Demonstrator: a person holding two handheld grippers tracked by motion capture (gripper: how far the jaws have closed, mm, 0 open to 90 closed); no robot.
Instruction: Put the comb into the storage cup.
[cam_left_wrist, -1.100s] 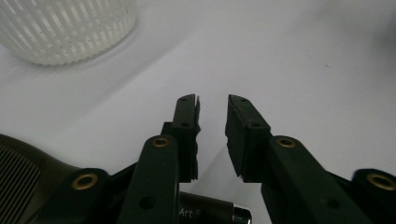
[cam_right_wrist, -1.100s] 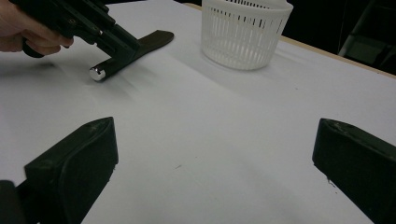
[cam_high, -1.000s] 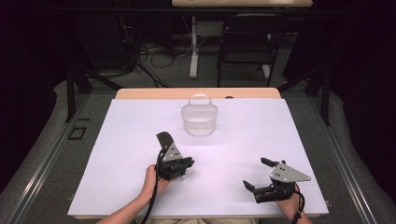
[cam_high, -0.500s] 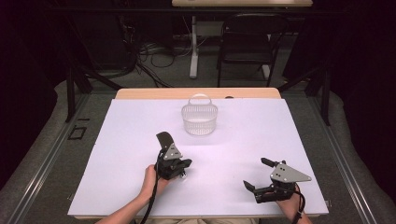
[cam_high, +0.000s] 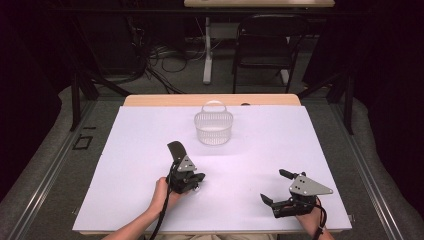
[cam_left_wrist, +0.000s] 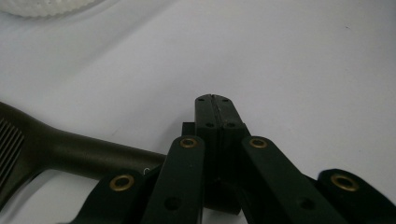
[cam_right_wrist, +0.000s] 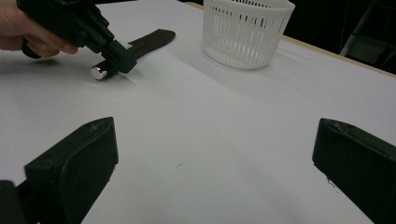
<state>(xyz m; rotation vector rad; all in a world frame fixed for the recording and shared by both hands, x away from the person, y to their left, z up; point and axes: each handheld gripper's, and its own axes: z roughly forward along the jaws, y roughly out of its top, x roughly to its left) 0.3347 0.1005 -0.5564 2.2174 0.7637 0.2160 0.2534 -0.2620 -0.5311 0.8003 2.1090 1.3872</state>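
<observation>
A: White, matte sheet over the whole table (cam_high: 125, 200), with a strip of pale wood showing at the far edge. How far along would you put the job?

B: Barely begun, I'd say. The basket (cam_high: 214, 127) stands near the far edge and I see nothing in it. The dark utensil (cam_high: 176, 150) lies flat on the sheet, in front of the basket and well apart from it. If it is meant for the basket, the lift and the carry are both left to do.

A: And the grippers?

B: The left gripper (cam_high: 197, 180) is down at the utensil's handle. In its own view its pads meet face to face, with nothing visible between them, and the handle runs underneath the linkage. So it is closed over the handle, not plainly clamped on it. The right gripper (cam_high: 275, 186) rests near the front right corner, its jaws spread wide with only bare sheet between them.

A: Textures, biggest first?

B: The basket is round white plastic, its wall cut into thin upright slots, with a hoop handle standing on top. The utensil is a dull olive-brown, with a smooth, rounded handle widening to a flat head (cam_left_wrist: 9, 144) with fine ribs. Smallest is the shiny metal cap (cam_right_wrist: 99, 71) at the handle's end, just beside the left jaw tips.
</observation>
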